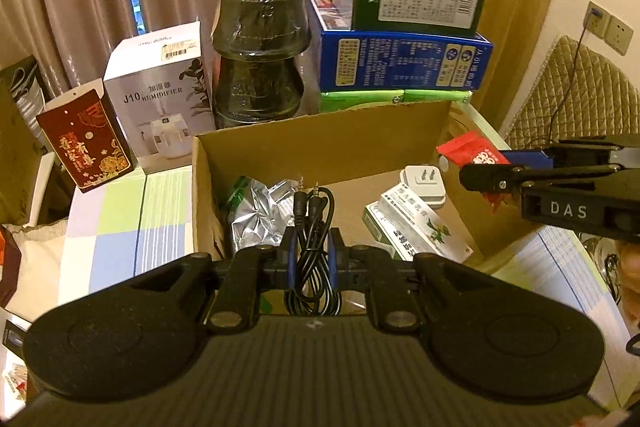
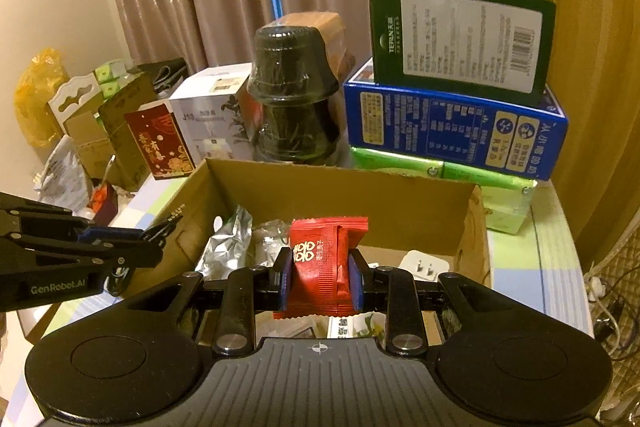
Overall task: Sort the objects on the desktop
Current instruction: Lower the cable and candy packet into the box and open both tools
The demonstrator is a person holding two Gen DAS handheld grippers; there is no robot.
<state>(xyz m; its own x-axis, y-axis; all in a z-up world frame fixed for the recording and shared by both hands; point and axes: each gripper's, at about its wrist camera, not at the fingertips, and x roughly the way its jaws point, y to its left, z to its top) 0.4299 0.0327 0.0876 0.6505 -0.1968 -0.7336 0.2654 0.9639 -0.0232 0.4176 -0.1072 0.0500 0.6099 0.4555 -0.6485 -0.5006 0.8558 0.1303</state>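
Table point(image 1: 120, 223) with checked cloth carries everything; tall stack of boxes point(image 2: 456, 123) and humidifier box point(image 1: 160, 95) line far edge, likely parked clear of sorting space

Open cardboard box point(image 1: 320, 139) at table middle serves as collecting bin; foil packets point(image 1: 256, 215), white plug adapter point(image 1: 424, 183), medicine carton point(image 1: 416, 227) already lie inside

Left gripper point(image 1: 312, 255) over box near wall, fingers clamped on coiled black audio cable point(image 1: 314, 227), plugs up, apparently ready to drop

Right gripper point(image 2: 322, 279) above box near edge, fingers clamped on red candy packet point(image 2: 324, 259), pinched mid-body so it stays upright
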